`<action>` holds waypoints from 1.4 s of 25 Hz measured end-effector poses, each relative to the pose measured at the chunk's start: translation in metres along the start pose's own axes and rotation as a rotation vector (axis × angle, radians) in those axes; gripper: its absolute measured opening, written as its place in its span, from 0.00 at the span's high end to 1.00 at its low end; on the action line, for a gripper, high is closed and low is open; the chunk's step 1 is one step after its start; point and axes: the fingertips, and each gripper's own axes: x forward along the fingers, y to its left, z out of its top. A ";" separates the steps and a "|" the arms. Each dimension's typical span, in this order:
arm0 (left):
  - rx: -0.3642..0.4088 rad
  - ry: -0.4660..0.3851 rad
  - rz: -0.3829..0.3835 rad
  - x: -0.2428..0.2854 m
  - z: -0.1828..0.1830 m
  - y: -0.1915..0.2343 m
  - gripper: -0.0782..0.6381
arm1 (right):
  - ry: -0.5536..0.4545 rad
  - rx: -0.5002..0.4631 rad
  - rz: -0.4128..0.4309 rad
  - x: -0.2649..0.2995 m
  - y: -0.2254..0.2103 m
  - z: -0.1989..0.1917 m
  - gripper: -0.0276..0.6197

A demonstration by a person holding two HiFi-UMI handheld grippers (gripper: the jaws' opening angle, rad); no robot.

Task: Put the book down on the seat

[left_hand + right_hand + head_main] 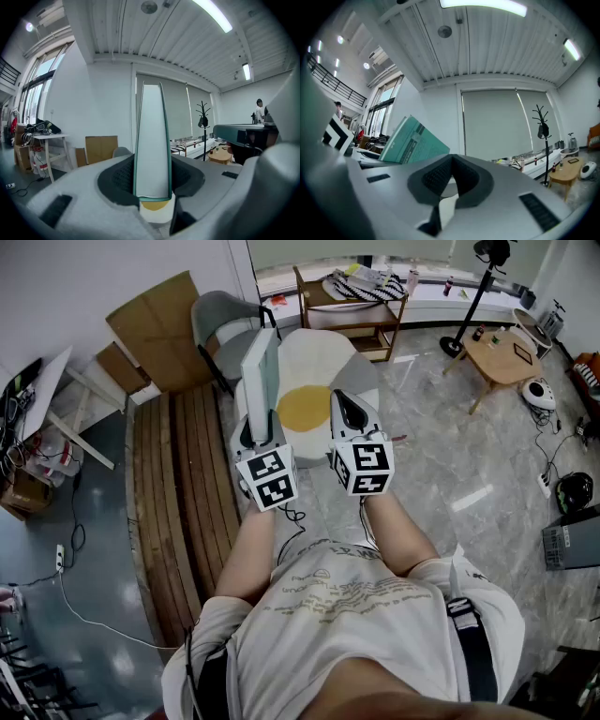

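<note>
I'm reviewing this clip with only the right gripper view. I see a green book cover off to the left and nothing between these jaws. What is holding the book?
Observer: The left gripper. Its jaws are closed on the lower end of the book, which stands upright.
Operator: Where is the seat?
Observer: In the head view, a round white seat with a yellow patch lies just ahead of the left gripper.
Operator: Is the book down on it?
Observer: Not yet. It stands on edge in the jaws and shows over the seat's left rim in the head view.
</note>
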 end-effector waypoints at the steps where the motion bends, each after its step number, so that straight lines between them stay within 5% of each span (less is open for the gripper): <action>1: 0.002 -0.002 -0.001 0.000 0.000 0.002 0.65 | 0.000 -0.003 0.002 0.002 0.003 0.000 0.92; 26: -0.024 0.005 -0.079 -0.018 -0.025 0.092 0.65 | 0.045 0.020 0.006 0.021 0.114 -0.021 0.92; 35: -0.029 0.023 -0.098 -0.010 -0.031 0.108 0.65 | 0.061 0.039 -0.027 0.026 0.111 -0.028 0.92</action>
